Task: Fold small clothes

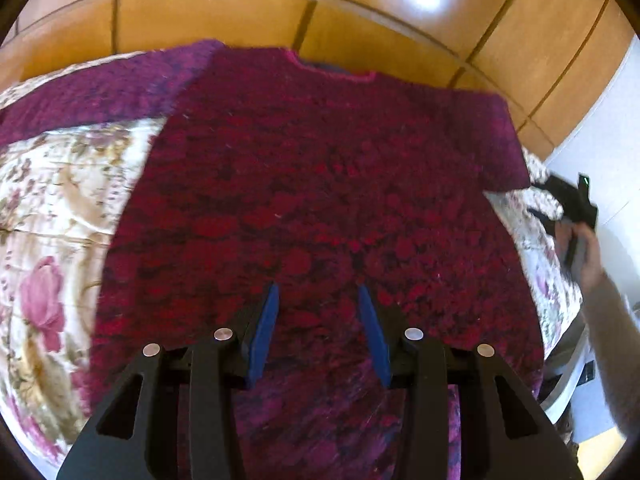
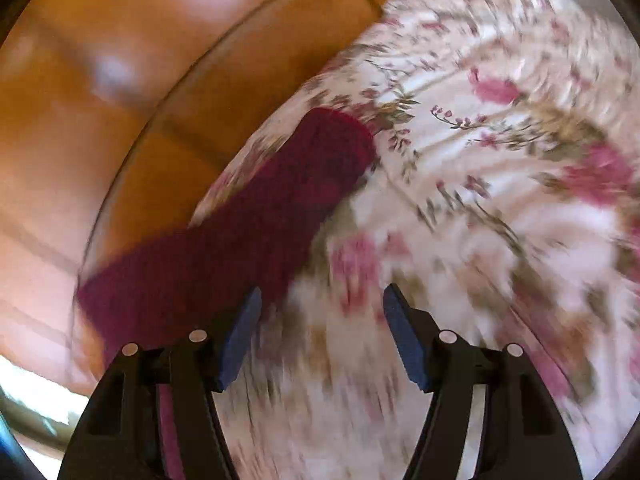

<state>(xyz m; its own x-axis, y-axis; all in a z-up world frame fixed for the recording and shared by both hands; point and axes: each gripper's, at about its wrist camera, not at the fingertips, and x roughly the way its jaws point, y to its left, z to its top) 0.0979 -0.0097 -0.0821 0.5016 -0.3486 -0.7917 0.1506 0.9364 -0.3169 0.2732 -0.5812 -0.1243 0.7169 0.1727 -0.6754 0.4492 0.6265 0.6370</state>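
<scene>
Dark red and magenta knitted sweater [image 1: 320,200] spread flat on a floral bedspread [image 1: 60,208], neckline [image 1: 332,68] toward the far wooden headboard [image 1: 260,16]. One sleeve [image 1: 100,92] stretched out to the left across the bedspread; the other sleeve [image 1: 504,136] angled down at the right edge of the body. Lower hem area of the sweater showing more purple, running under the near black frame.

Left gripper [image 1: 320,300] above the lower middle of the sweater, blue-padded fingers [image 1: 264,332] parted with a moderate gap, only knit visible between them, nothing pinched. Whether the tips brush the knit: cannot tell.

Right gripper [image 2: 322,304] seen from its own camera over the bedspread [image 2: 480,160], fingers [image 2: 404,340] spread wide and empty; flowered fabric alone in the gap. Sweater sleeve [image 2: 280,208] lying diagonally just to the left of the left-hand pad, cuff end pointing up toward the headboard [image 2: 120,100]. Heavy blur across this view.

From the left wrist view, the right gripper [image 1: 568,208] as a dark shape at the far right, off the edge of the sweater and near the bed's side, held by a hand [image 1: 588,256] with a pale sleeve [image 1: 608,340] behind it.
</scene>
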